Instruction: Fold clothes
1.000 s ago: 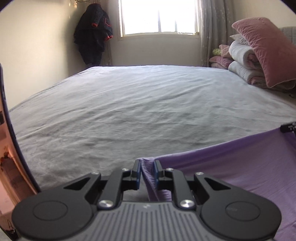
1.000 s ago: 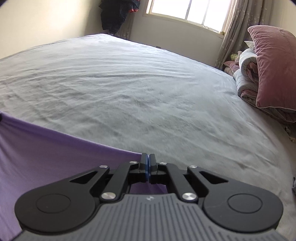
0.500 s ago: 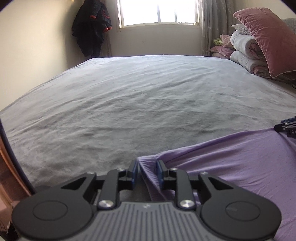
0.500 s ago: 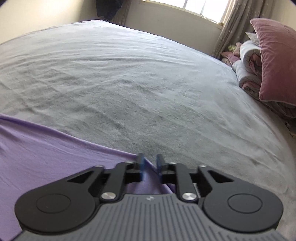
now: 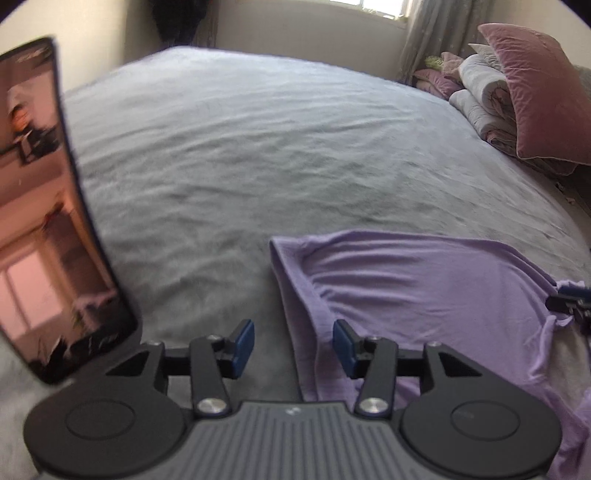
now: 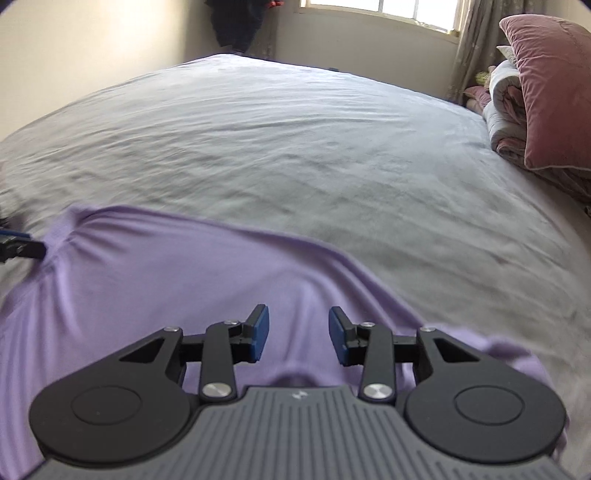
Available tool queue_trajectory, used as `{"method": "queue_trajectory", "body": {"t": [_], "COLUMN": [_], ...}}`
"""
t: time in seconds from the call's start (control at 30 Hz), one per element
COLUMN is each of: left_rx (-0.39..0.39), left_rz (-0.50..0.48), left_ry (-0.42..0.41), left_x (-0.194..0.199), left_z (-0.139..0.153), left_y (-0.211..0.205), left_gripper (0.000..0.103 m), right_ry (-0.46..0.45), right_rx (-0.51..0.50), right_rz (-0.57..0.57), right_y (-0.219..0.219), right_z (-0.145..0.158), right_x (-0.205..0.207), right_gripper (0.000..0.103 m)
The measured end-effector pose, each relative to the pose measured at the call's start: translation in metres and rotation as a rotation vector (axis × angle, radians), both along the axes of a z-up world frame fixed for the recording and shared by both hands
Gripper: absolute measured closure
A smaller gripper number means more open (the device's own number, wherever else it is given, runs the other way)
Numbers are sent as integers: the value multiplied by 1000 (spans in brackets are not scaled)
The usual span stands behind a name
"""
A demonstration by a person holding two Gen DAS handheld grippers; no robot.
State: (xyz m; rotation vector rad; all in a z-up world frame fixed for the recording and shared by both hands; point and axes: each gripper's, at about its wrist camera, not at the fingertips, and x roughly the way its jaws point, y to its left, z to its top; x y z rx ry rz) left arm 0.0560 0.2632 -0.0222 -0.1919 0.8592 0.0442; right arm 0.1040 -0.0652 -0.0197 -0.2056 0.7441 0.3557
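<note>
A lilac garment (image 5: 424, 291) lies spread on the grey bed (image 5: 277, 147), with some wrinkles. My left gripper (image 5: 293, 347) is open and empty over the garment's left edge. My right gripper (image 6: 298, 334) is open and empty just above the garment (image 6: 166, 280), near its right side. The right gripper's tip shows at the right edge of the left wrist view (image 5: 570, 301). The left gripper's tip shows at the left edge of the right wrist view (image 6: 16, 245).
A phone (image 5: 48, 206) stands upright at the left of the left wrist view. A pink pillow (image 6: 550, 92) and folded bedding (image 6: 504, 110) are stacked at the far right of the bed. A window (image 6: 380, 9) and a hanging dark coat (image 6: 240, 22) are behind.
Both grippers have opened and let go of the garment, which now lies on the bed. Both have drawn back a little, and the left view has swung so the phone shows.
</note>
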Motion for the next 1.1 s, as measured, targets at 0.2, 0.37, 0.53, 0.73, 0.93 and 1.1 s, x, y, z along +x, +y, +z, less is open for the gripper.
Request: {"method": "queue_trajectory", "body": {"t": [0.2, 0.37, 0.53, 0.73, 0.93, 1.1], "left_rx": [-99, -126, -252, -433, -402, -247], "left_rz": [43, 47, 87, 185, 268, 301], "left_ry": [60, 87, 130, 132, 78, 42], "left_x": [-30, -60, -82, -102, -108, -115], "left_z": [8, 6, -6, -19, -26, -20], "left_y": [7, 5, 6, 9, -2, -5], "left_gripper": [54, 54, 55, 57, 88, 97], "right_ry": [13, 20, 31, 58, 116, 119], "right_rx": [45, 74, 97, 172, 211, 221], "right_rz": [-11, -50, -103, -173, -236, -254], "right_y": [-26, -56, -87, -122, -142, -152], "right_z": [8, 11, 7, -6, -18, -20], "right_x": [-33, -55, -70, -81, -80, -84], "right_gripper": [63, 62, 61, 61, 61, 61]}}
